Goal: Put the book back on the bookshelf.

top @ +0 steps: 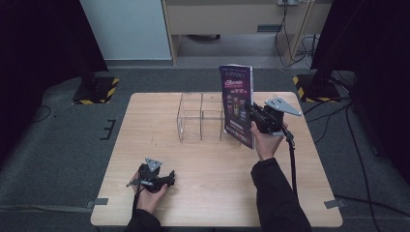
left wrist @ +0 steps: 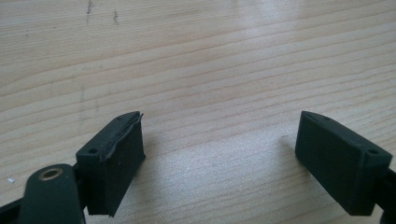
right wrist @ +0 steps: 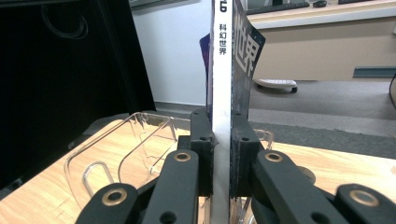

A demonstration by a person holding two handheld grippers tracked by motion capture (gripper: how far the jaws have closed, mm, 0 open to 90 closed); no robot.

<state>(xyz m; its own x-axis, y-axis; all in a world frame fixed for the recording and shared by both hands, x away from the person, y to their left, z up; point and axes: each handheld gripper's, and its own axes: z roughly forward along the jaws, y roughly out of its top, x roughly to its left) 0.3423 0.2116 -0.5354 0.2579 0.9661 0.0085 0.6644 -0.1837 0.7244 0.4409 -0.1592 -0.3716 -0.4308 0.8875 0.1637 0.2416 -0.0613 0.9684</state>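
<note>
Magazine (right wrist: 220, 93) upright, clamped in right gripper (right wrist: 220, 158), beside clear rack (top: 200, 116).

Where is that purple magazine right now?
In the high view, the purple magazine stands upright at the table's right side, clamped by the right hand-held gripper, against the right end of the clear plastic rack.

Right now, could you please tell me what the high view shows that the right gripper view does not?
High view alone: the left gripper, open and low over the table, and the magazine's purple cover. Right gripper view alone: the magazine's white spine with printed characters, clamped between the jaws. Both: the right gripper shut on the upright magazine beside the clear plastic rack.
</note>
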